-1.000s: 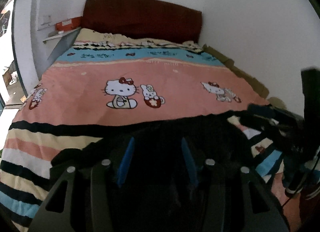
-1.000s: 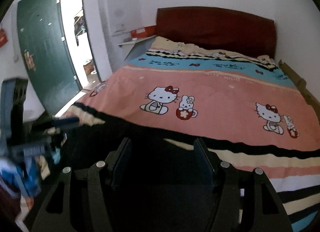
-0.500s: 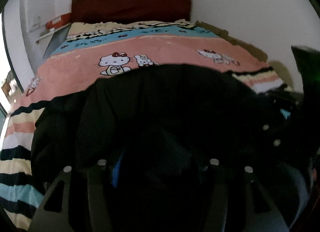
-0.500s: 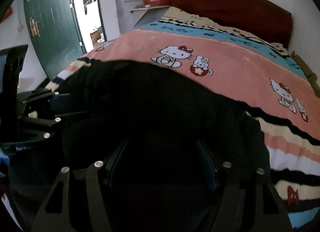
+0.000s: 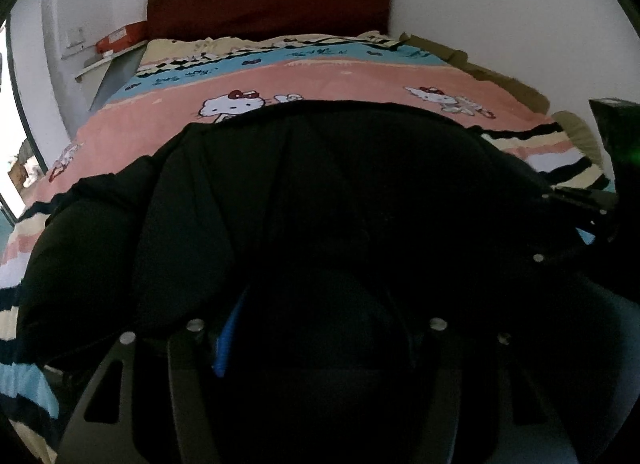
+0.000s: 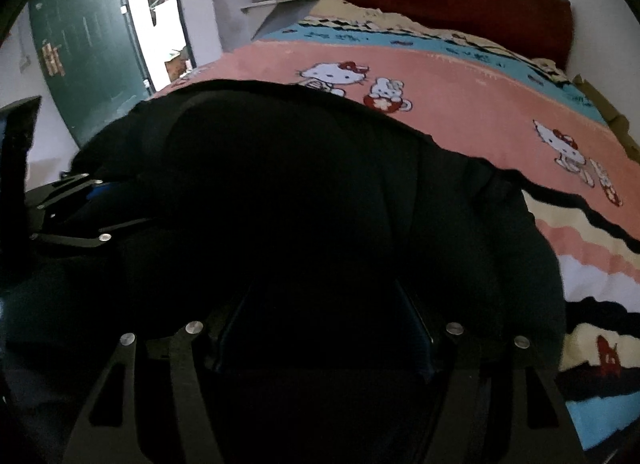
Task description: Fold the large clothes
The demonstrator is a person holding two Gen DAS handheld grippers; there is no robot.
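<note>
A big black padded jacket (image 5: pixel 320 191) lies heaped across the near end of the bed, and it also fills the middle of the right wrist view (image 6: pixel 304 191). My left gripper (image 5: pixel 320 304) is sunk into the jacket. Only one blue pad (image 5: pixel 226 344) shows; its jaws are opening with black cloth bunched between them. My right gripper (image 6: pixel 326 296) stands beside it to the right, its two fingers set wide with a thick fold of the jacket filling the gap. The right wrist view has the left gripper (image 6: pixel 92 199) at its left edge.
The bed carries a pink cartoon-cat blanket (image 5: pixel 360 79) with striped ends and a dark red headboard (image 5: pixel 264 3) at the far wall. A green door (image 6: pixel 88 47) and a bright doorway lie left of the bed. A shelf with a red box (image 5: pixel 120 37) hangs beside the headboard.
Both grippers have sunk toward the bed and carried the black jacket forward. It now covers much more of the pink blanket. Cloth has come to hide the left gripper's fingers.
</note>
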